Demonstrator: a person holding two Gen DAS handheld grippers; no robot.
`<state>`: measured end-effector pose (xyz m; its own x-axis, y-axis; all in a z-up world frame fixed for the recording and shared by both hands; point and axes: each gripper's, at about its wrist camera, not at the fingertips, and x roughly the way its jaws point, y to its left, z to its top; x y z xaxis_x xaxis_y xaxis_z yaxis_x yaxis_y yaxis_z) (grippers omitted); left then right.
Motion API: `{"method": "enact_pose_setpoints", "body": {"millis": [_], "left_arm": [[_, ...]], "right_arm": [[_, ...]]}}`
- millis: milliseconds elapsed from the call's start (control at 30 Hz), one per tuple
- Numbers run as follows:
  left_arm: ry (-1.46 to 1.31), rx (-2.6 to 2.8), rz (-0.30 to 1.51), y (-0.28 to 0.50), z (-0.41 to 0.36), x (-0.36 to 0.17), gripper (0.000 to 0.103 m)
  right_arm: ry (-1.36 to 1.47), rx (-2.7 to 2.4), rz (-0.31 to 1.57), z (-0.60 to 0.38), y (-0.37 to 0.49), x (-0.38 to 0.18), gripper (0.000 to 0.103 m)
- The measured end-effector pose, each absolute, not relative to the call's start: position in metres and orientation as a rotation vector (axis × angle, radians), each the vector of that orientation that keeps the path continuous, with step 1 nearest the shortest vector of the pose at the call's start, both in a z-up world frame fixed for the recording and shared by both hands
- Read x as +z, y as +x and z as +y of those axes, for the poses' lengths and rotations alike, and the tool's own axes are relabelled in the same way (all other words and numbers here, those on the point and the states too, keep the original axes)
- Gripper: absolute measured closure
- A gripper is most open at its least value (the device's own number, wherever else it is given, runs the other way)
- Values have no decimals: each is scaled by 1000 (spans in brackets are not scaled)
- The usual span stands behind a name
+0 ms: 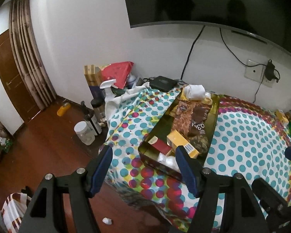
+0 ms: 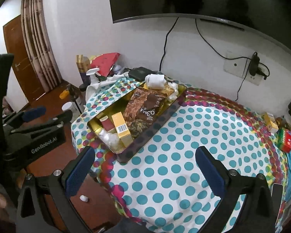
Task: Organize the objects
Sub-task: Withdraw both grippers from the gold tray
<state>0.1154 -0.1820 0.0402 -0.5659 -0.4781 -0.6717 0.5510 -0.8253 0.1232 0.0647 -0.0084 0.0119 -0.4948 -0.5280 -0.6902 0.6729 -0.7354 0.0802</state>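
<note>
Between picks: left gripper (image 1: 144, 164) and right gripper (image 2: 145, 169) both hang with jaws wide apart and nothing between the blue ribbed pads, above the table's near edge. The shallow gold metal tin (image 2: 171, 110) sits toward the table's far-left corner on the dotted cloth (image 2: 203, 136), packed with glossy snack packets and small card boxes. Judged next: reach for the yellow carton (image 2: 270, 123) lying loose at the right edge; it is rigid and flat-sided, so it should pinch easily.

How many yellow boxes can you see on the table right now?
2. One yellow box lies in the gold tin beside the red box; another sits at the table's far right edge. Others may be hidden.
</note>
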Motion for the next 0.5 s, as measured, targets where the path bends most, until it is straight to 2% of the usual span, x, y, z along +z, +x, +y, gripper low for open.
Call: {"method": "enact_pose_setpoints", "body": {"millis": [167, 333, 500], "left_arm": [[1052, -2355, 170, 107, -187, 33, 34], [1075, -2332, 96, 100, -180, 30, 34], [1087, -2316, 89, 98, -190, 37, 34]], "right_arm": [[950, -2215, 306, -19, 65, 8, 0], [966, -2234, 403, -31, 66, 3, 0], [990, -2230, 403, -31, 61, 5, 0]]}}
